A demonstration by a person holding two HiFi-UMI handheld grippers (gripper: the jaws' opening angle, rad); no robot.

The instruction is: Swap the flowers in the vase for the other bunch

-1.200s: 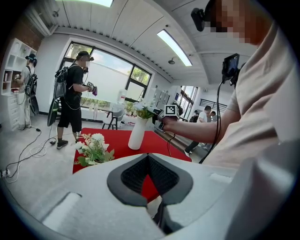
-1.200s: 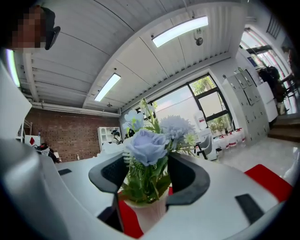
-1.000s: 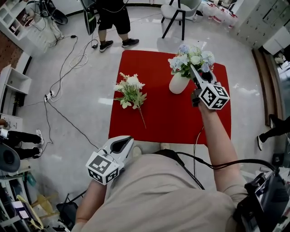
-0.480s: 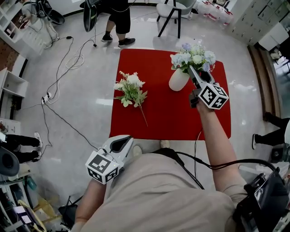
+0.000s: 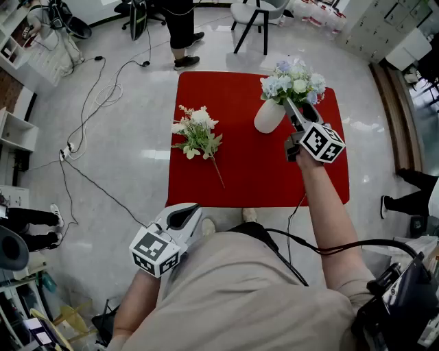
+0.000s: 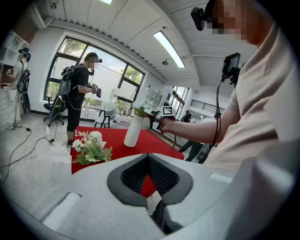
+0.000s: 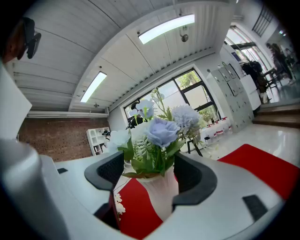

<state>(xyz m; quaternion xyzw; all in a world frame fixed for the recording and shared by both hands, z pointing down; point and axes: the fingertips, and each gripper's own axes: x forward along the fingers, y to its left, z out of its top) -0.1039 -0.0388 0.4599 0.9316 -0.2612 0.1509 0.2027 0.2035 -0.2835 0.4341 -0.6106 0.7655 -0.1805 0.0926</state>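
Observation:
A white vase (image 5: 269,115) with a blue-and-white bouquet (image 5: 293,81) stands at the back right of the red table (image 5: 254,171). My right gripper (image 5: 291,106) reaches level to the vase's top. In the right gripper view its jaws (image 7: 152,171) have just been opening and stand either side of the vase neck (image 7: 159,194) and the bouquet stems (image 7: 161,133), apart from both. The other bunch, white flowers (image 5: 197,134), lies on the table's left part. My left gripper (image 5: 192,209) hangs shut and empty before the table's front edge; its own view shows the white bunch (image 6: 91,146) and the vase (image 6: 133,132).
A person (image 5: 180,27) stands behind the table, next to a chair (image 5: 250,17). Cables (image 5: 96,103) trail over the floor at left, with shelves along the left wall. Another person's leg (image 5: 405,202) shows at the right edge.
My right gripper has edged a little closer in on the vase top. The person behind the table has stepped further back. The left gripper has stayed put.

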